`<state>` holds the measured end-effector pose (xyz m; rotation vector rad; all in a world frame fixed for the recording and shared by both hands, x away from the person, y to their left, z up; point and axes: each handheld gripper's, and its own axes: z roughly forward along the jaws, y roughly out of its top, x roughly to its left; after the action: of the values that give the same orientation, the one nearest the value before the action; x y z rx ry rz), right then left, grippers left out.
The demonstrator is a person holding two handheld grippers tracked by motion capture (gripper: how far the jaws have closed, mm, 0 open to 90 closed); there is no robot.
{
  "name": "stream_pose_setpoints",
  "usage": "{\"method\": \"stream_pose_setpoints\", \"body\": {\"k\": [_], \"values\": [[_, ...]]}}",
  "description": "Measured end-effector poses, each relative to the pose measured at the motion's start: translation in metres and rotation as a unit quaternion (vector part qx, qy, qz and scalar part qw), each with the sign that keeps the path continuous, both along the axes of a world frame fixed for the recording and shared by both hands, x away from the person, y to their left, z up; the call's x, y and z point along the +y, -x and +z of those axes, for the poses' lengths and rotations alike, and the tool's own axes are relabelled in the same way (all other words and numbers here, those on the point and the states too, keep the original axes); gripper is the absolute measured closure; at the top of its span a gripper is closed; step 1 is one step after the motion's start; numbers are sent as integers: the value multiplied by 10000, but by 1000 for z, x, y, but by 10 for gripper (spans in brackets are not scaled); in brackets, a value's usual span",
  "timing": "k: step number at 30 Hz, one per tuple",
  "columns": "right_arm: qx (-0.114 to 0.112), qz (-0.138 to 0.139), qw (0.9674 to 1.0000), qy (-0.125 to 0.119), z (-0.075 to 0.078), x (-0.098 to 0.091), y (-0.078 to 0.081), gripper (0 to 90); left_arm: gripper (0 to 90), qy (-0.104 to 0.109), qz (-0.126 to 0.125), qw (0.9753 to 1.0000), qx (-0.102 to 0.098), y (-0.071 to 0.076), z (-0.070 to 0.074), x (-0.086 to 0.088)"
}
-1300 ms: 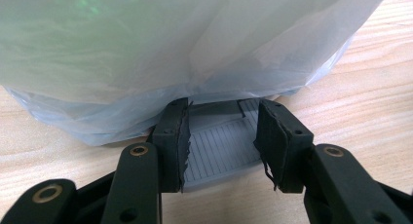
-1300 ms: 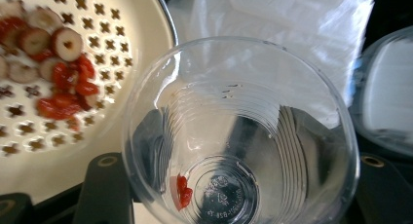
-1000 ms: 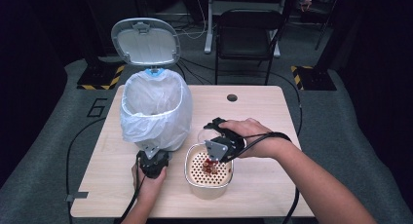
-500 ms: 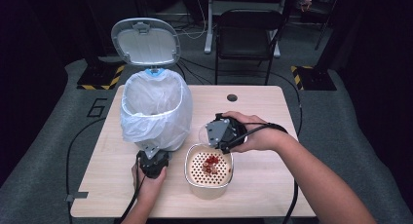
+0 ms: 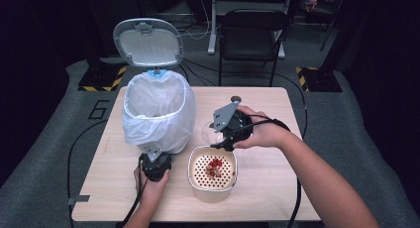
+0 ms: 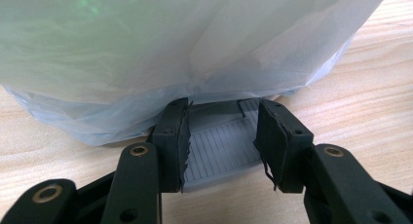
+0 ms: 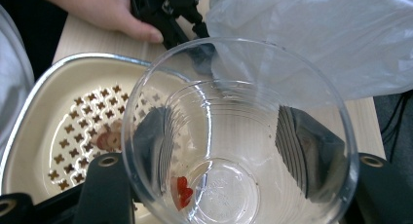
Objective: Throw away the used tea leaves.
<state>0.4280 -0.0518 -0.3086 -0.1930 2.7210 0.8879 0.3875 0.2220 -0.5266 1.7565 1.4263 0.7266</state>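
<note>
A white bin (image 5: 158,109) lined with a pale plastic bag (image 6: 170,48) stands at the table's left, its lid (image 5: 147,42) raised. My left gripper (image 5: 156,163) sits at the bin's foot, shut on the grey ribbed pedal (image 6: 221,146), which lies between its jaws. My right gripper (image 5: 218,134) is shut on a clear plastic cup (image 7: 238,136), tipped on its side beside the bin and just behind a cream strainer bowl (image 5: 195,181). One red scrap (image 7: 181,191) clings inside the cup near its bottom. More red scraps (image 5: 214,166) lie on the strainer's perforated insert.
A black chair (image 5: 250,34) stands behind the table. Cables trail from both grippers over the front edge and down the left side. The wooden tabletop (image 5: 277,188) is bare at the right. A small dark round thing (image 5: 236,98) sits at the back middle.
My right gripper has risen and drawn back from over the strainer toward the bin, carrying the cup. The left gripper has stayed on the pedal.
</note>
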Motion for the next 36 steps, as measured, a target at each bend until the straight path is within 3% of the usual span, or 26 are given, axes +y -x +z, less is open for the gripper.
{"method": "stream_pose_setpoints", "body": {"k": [5,8,10,11,21,22,26,31,36], "values": [[126,-59,9994,-302,7,0,-5,388,556,-8,1,10000,-9,0,0,0],[351,-204,9973,-609,20,1,-10,388,556,21,-18,10000,49,0,0,0],[369,-257,9960,-773,26,2,-13,389,556,15,-24,10000,57,0,0,0],[469,-323,9952,-796,30,3,-14,389,556,15,-24,10000,57,0,0,0],[584,-610,9916,-980,53,11,-27,390,556,83,47,10000,-12,0,0,-1],[670,-711,9892,-1097,60,13,-31,389,557,-40,1,10000,-35,0,0,0],[747,-876,9855,-1248,71,19,-37,389,556,-40,-13,10000,15,0,1,1],[797,-1065,9811,-1405,84,34,-45,387,557,-28,-6,10000,16,0,1,0],[763,-1193,9791,-1462,90,56,-54,384,556,-31,-6,10000,16,0,1,0]]}}
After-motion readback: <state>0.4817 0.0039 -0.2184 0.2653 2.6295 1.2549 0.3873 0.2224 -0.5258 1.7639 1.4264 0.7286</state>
